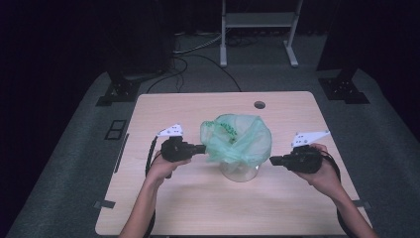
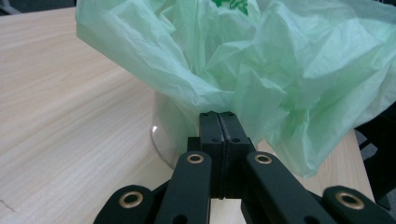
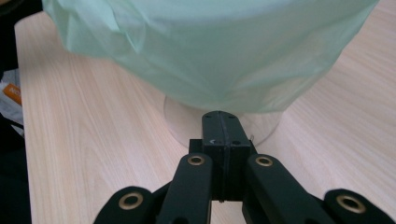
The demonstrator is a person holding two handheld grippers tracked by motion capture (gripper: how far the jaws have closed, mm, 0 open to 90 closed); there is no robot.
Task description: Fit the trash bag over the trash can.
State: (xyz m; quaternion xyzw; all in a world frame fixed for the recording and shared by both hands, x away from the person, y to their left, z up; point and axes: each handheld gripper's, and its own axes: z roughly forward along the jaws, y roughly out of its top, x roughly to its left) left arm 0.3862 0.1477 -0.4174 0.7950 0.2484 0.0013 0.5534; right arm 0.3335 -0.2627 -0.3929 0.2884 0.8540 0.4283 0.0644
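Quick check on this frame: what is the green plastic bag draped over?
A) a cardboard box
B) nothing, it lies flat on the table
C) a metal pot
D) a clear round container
D: the green plastic bag billows over a clear round container whose transparent base stands on the wooden table, also seen under the bag in the right gripper view.

Both forearms come in low, each hand wrapped around its tool. The left gripper lies level and points inward, its jaws pressed flat together along their whole length. The right gripper mirrors it, also level and pointing inward, jaws closed pad against pad. The two jaw tips face each other, well apart.
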